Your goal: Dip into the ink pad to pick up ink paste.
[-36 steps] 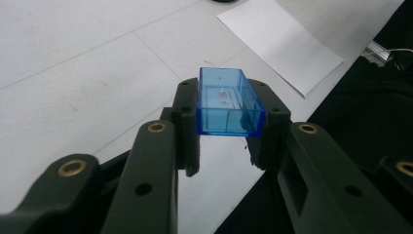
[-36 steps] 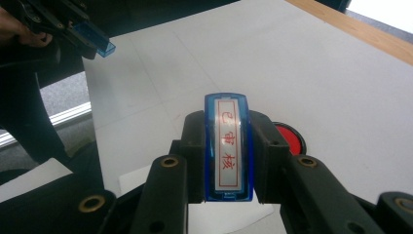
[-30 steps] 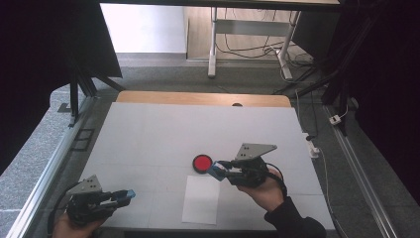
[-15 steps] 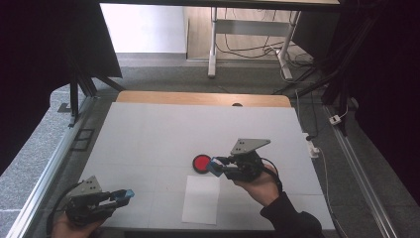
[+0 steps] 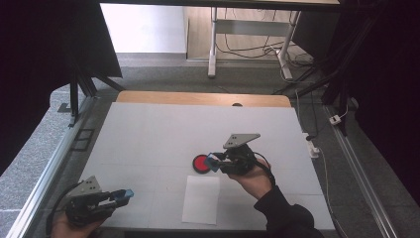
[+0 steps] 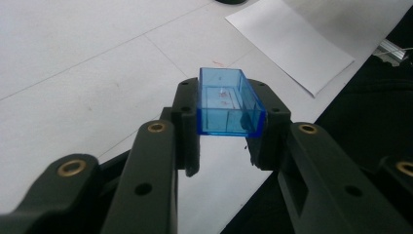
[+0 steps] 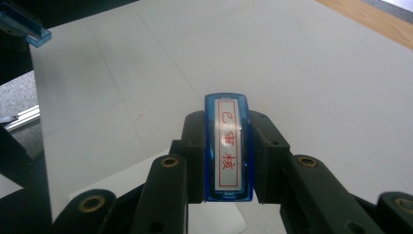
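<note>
Blue clear plastic sits between my left tongs (image 6: pixel 229 146): a small open-topped cap (image 6: pixel 228 101), box-shaped, clamped by its two long sides with the jaws drawn in tight against it. In the high view I see those left tongs (image 5: pixel 116 197) at the near left corner of the white tabletop (image 5: pixel 148 134), lying nearly level, the cap (image 5: pixel 127 193) poking out of their tips toward the middle. Just right of them, at the near edge, lies a white sheet of paper (image 5: pixel 201 198), flat and squared to the tabletop; the left gripper view catches one corner of it (image 6: pixel 292 44).

Further in, my right tongs (image 5: pixel 218 162) are closed on a blue stamp body (image 7: pixel 228 146), gripped by its narrow sides. In the right gripper view its long white face is turned toward the camera, framed in red and carrying red characters down its length. From above, the stamp (image 5: pixel 214 161) is held just over the right edge of a round red ink pad (image 5: pixel 201 163), which rests on the tabletop just beyond the paper's far edge. I cannot tell whether stamp and pad touch.

Beyond that the white covering runs bare to a strip of wood (image 5: pixel 198 98) along the far edge.
</note>
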`<state>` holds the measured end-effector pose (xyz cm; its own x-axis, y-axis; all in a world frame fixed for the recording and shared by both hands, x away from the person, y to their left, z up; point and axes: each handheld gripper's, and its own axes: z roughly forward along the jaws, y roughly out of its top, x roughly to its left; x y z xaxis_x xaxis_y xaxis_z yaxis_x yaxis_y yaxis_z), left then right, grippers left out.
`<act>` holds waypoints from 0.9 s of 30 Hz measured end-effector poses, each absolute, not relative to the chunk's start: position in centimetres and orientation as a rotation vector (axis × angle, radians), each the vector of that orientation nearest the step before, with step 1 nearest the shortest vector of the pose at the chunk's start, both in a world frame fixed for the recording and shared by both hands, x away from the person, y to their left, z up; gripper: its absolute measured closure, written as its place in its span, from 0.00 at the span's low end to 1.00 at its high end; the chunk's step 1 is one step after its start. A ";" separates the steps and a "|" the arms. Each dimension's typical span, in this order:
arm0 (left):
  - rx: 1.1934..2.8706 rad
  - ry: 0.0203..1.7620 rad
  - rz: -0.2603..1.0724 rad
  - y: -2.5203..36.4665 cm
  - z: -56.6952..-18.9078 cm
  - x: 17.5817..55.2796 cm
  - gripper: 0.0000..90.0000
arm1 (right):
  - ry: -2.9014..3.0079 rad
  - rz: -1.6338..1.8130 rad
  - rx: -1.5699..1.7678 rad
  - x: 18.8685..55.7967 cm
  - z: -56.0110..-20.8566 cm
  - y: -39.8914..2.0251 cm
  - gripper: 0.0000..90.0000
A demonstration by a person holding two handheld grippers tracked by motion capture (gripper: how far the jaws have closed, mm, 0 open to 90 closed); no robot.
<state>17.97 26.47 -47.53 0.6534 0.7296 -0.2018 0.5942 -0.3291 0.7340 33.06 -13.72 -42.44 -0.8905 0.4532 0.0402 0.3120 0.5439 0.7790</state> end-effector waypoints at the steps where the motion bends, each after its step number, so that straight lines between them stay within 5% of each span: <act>1: 2.040 1.028 0.211 26.5 -47.5 17.9 0.76 | 2.611 1.262 0.659 33.2 -42.5 -13.6 0.80; 27: 2.048 1.020 0.216 26.4 -47.6 17.9 0.76 | 2.654 1.106 0.674 37.0 -45.2 -10.1 0.80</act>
<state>17.91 26.42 -47.55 0.6574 0.7286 -0.1923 0.5884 -0.3369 0.7351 37.03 -10.05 -45.17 -0.8789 0.4771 0.0008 0.3365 0.6187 0.7099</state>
